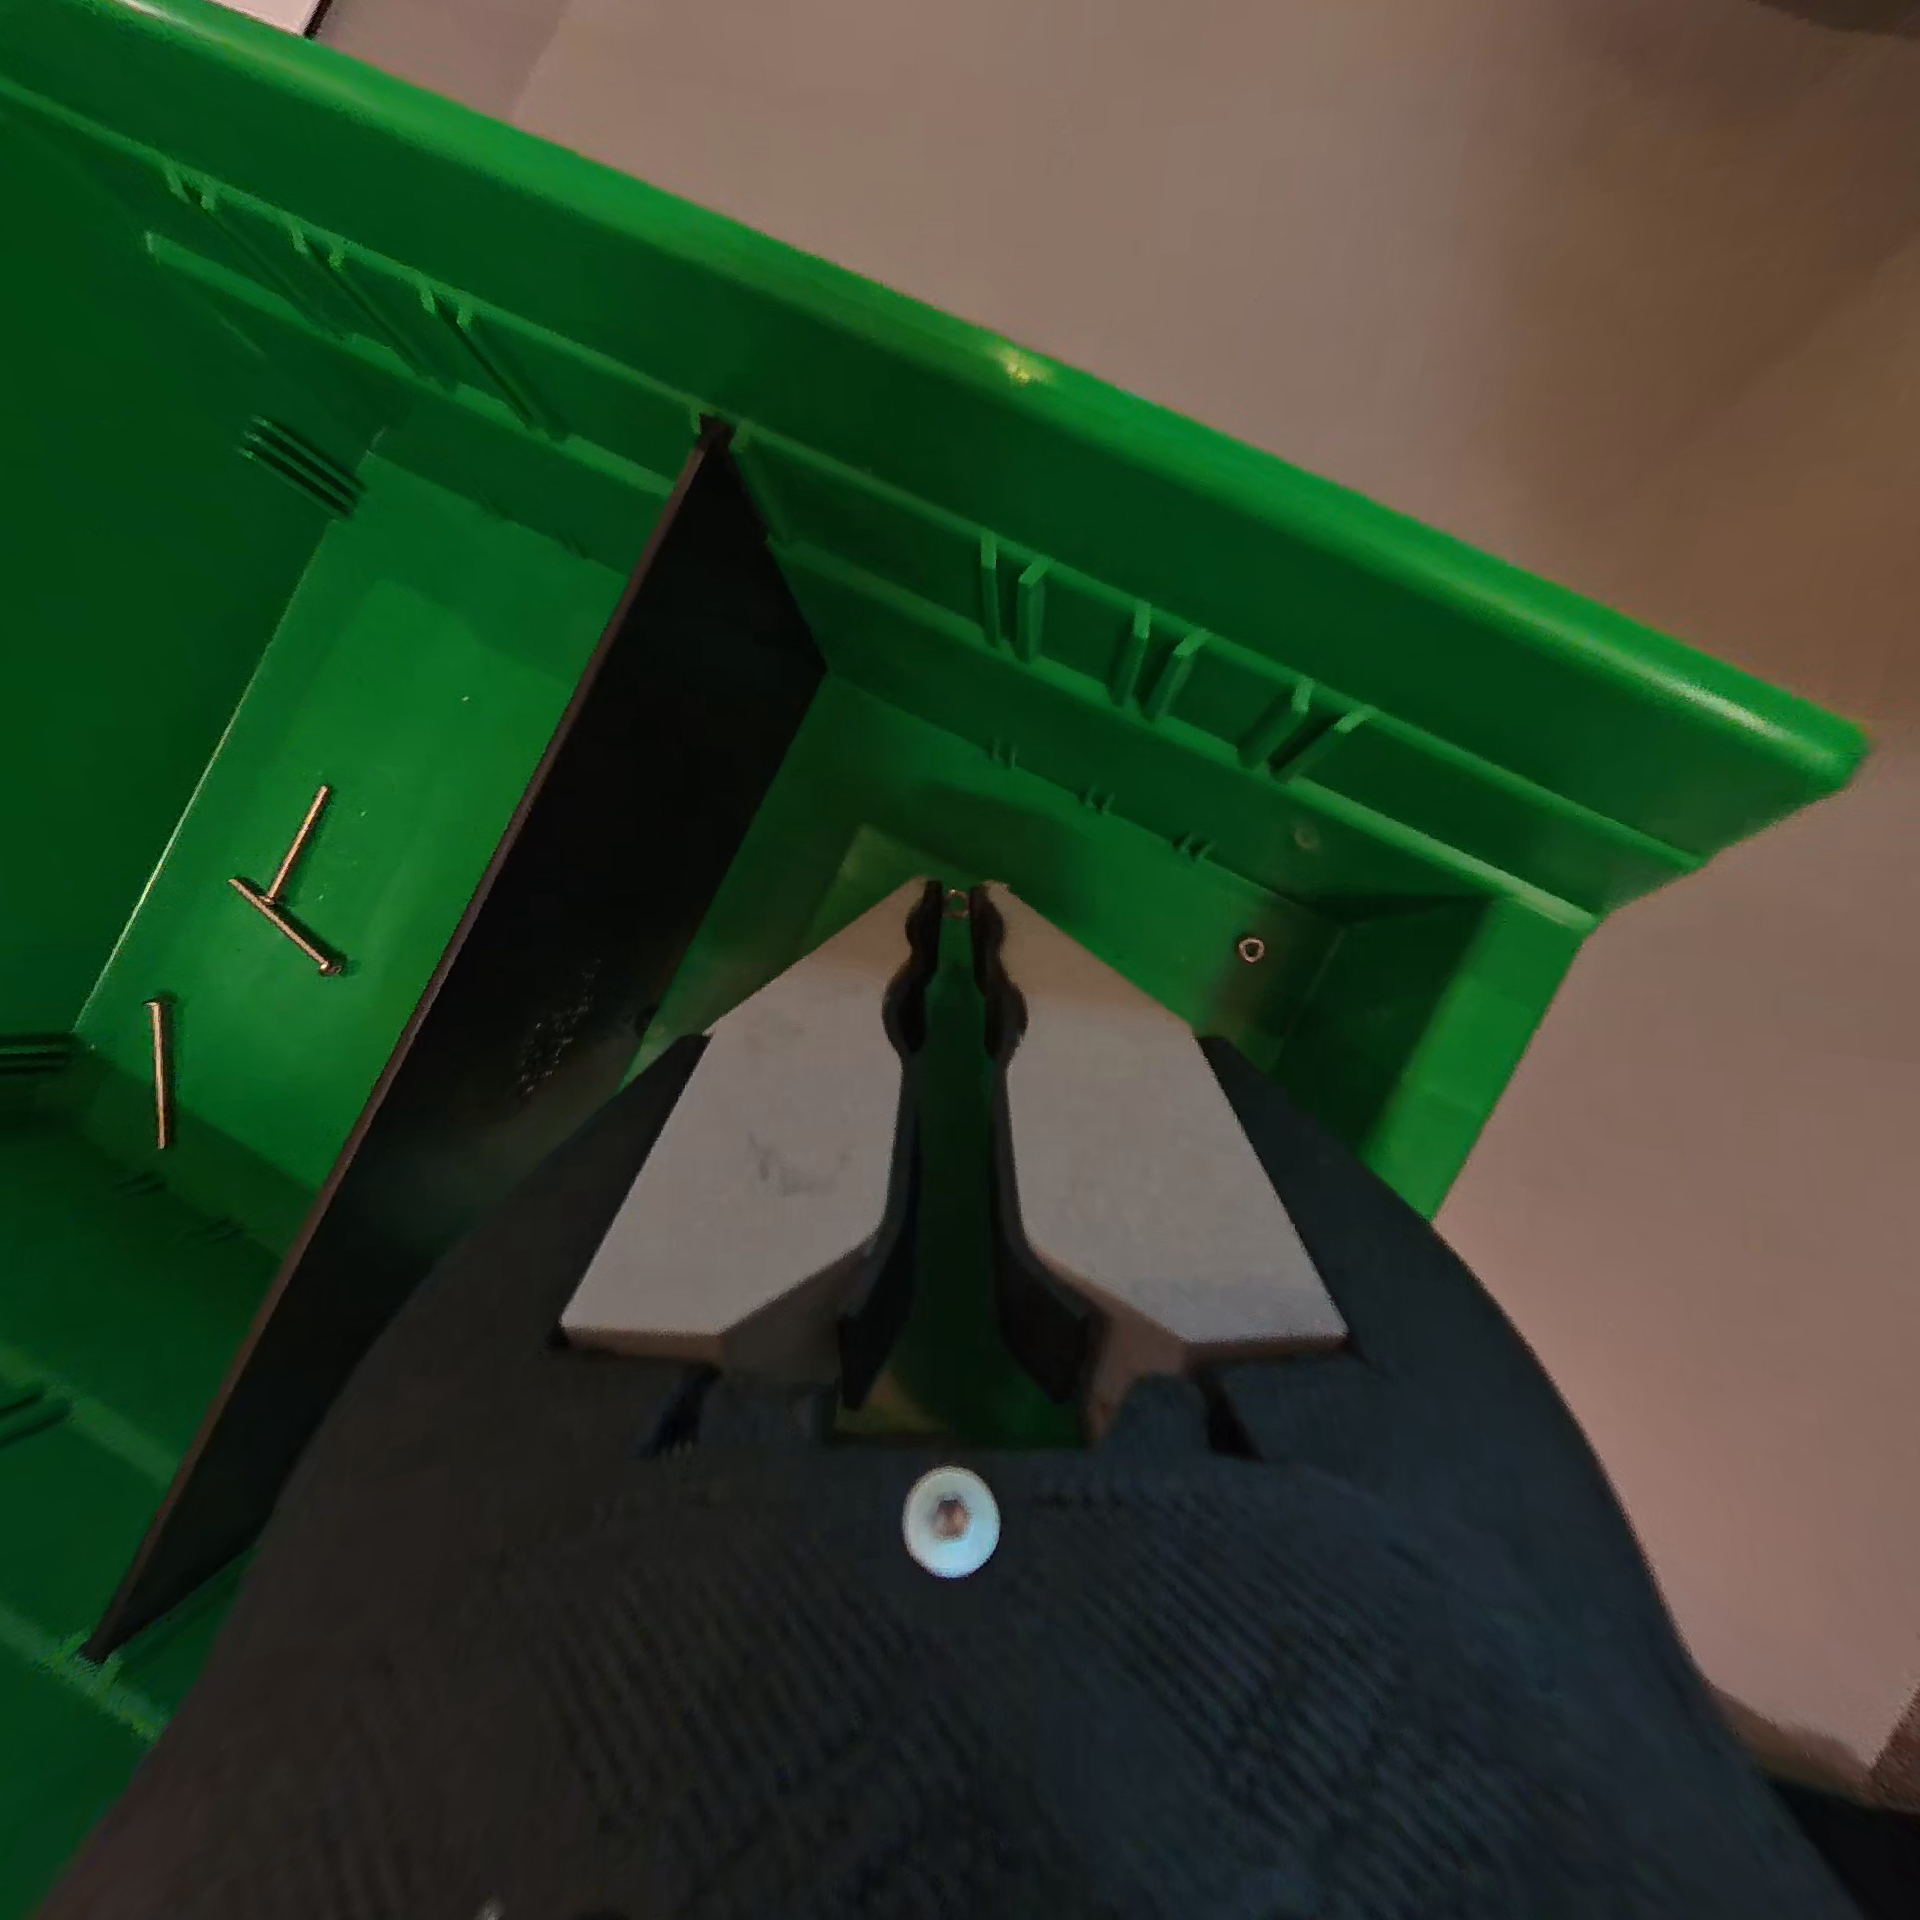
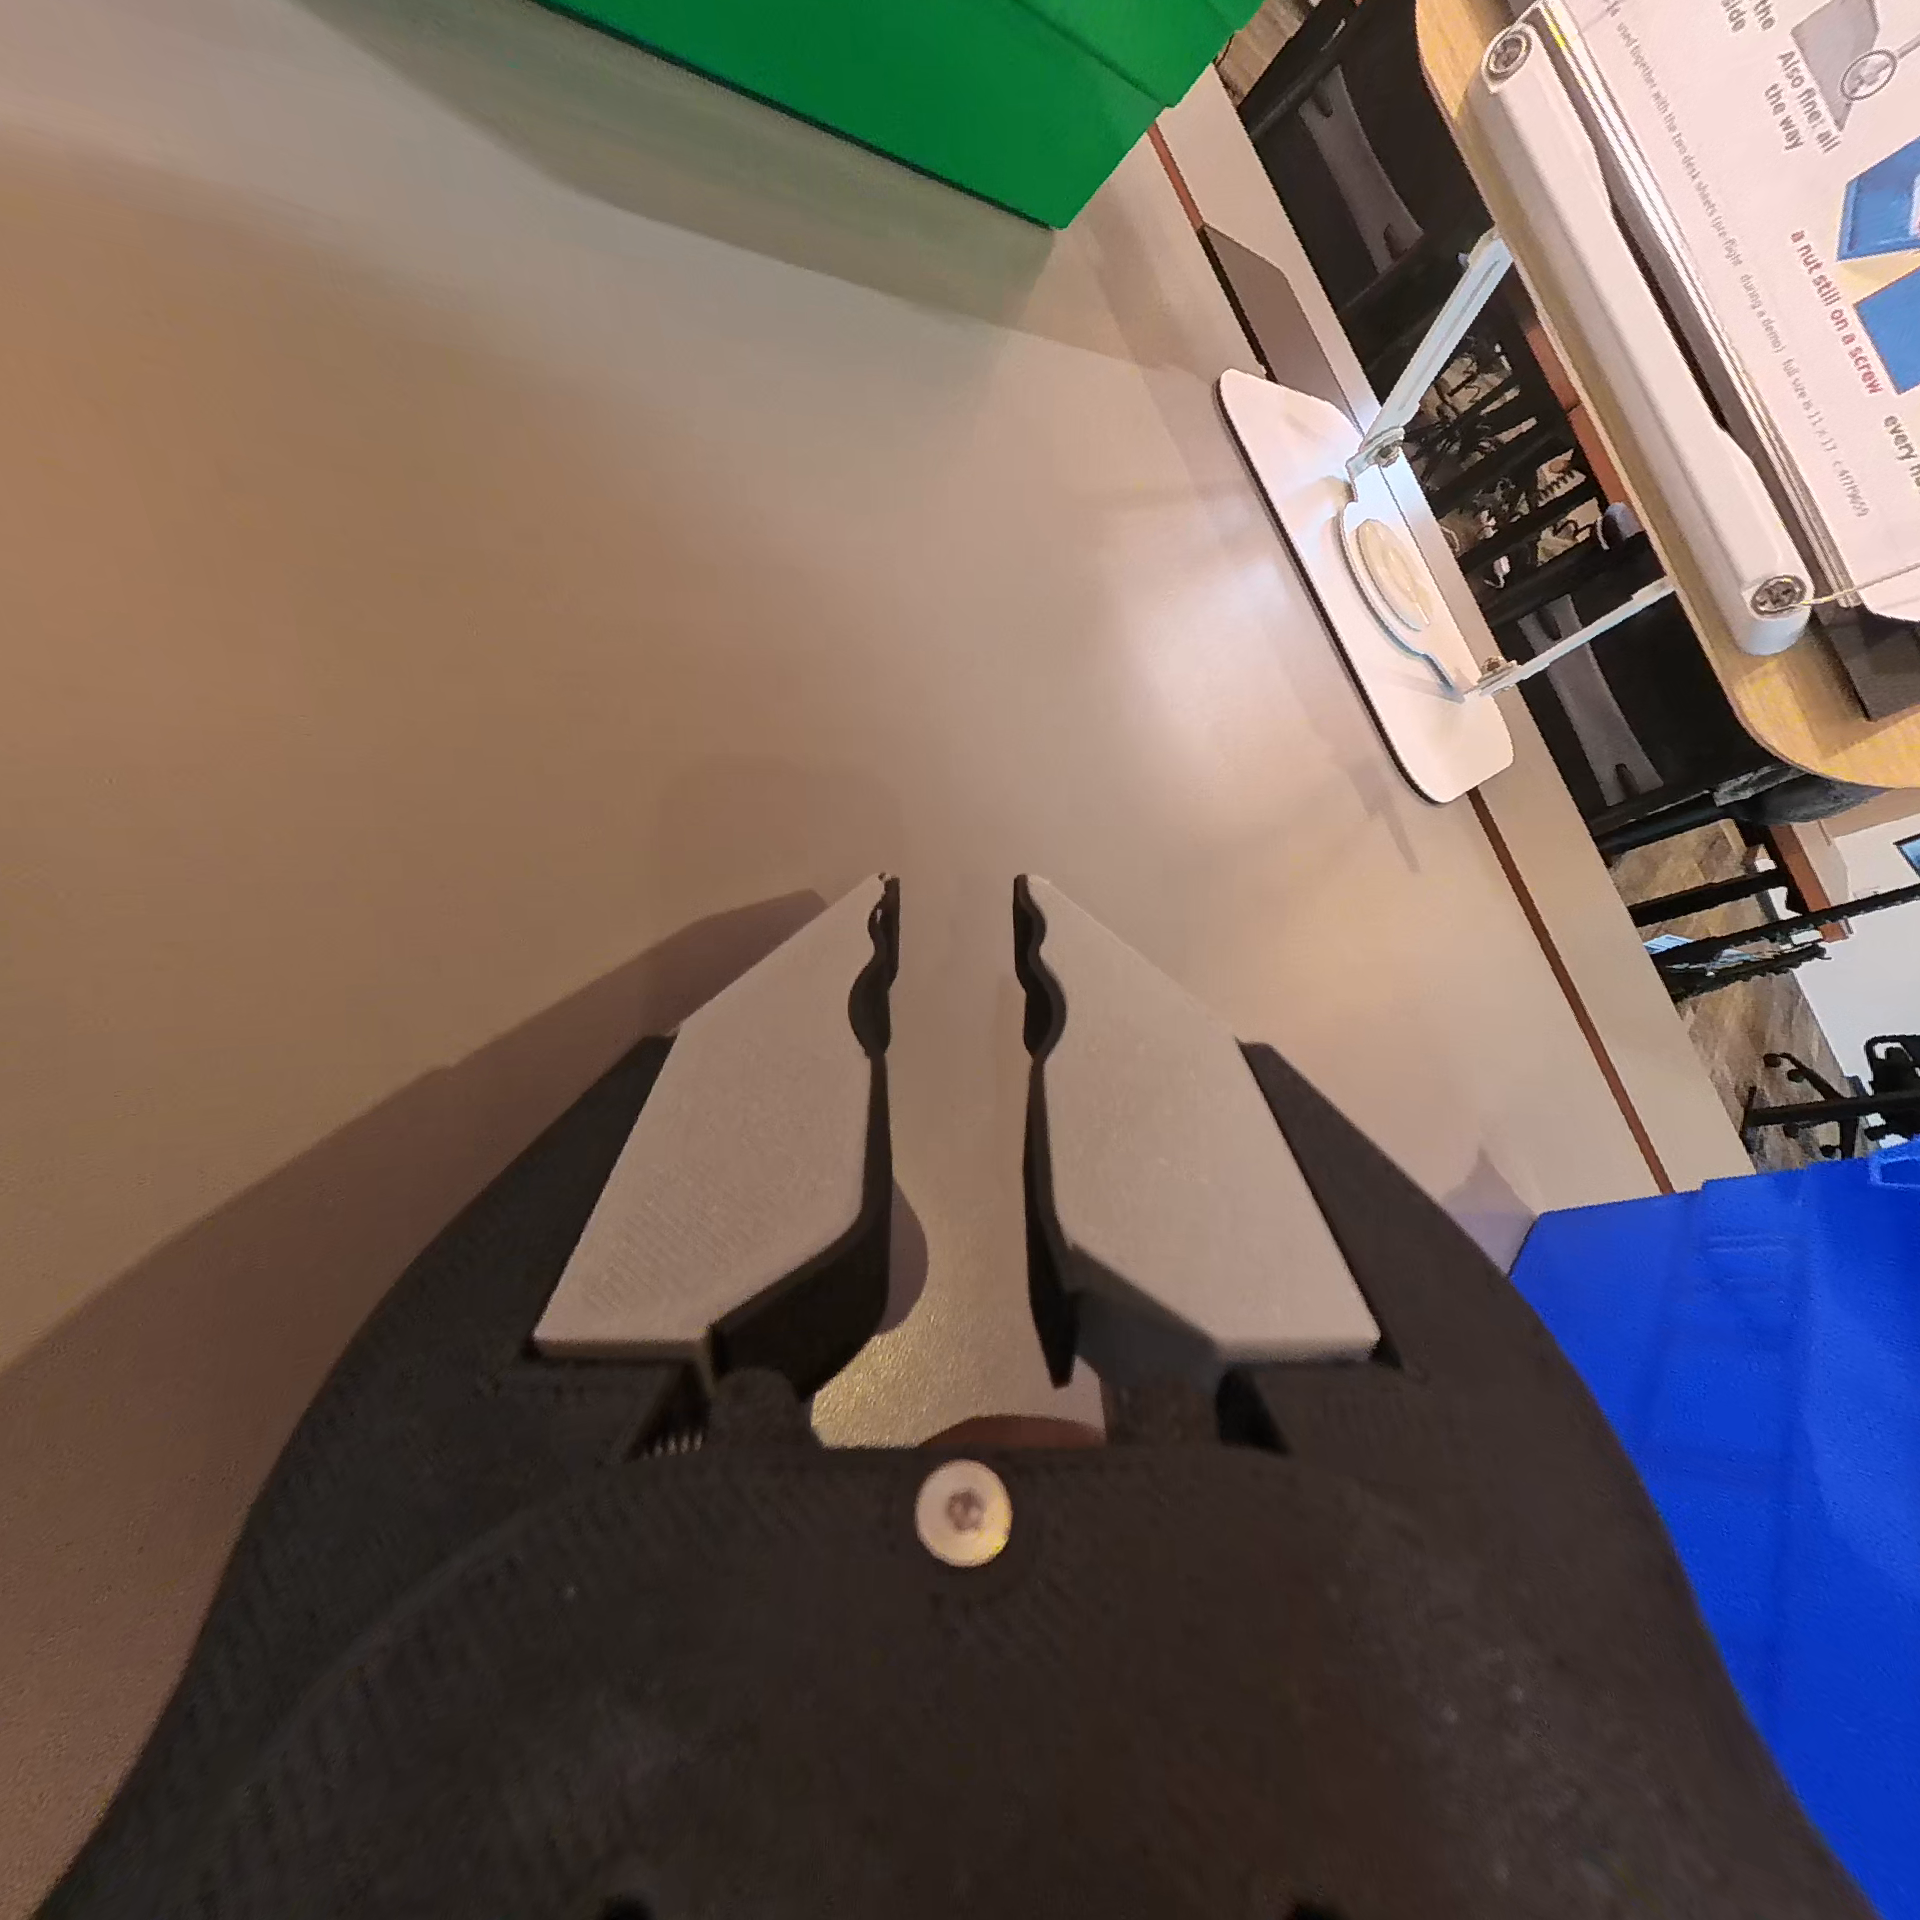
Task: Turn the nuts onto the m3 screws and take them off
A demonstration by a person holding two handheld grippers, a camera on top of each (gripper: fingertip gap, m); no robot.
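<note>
Left gripper (image 1: 957, 902) reaches into green bin (image 1: 1039, 499), pinching nut (image 1: 957, 906).

Left wrist view: a tiny ring-like thing, probably a nut (image 1: 957, 902), sits between the tips of the left gripper (image 1: 957, 914), too small to tell whether the tips pinch it; the green bin (image 1: 1143, 499) is cut off at the left and bottom edges, and the gripper body hides the near floor of its right compartment. Right wrist view: the green bin (image 2: 935, 94) shows only a blurred corner at the top edge, and the blue bin (image 2: 1745, 1507) is cut off at the right edge. The white stand (image 2: 1382, 592) runs out of frame at the upper right.
</note>
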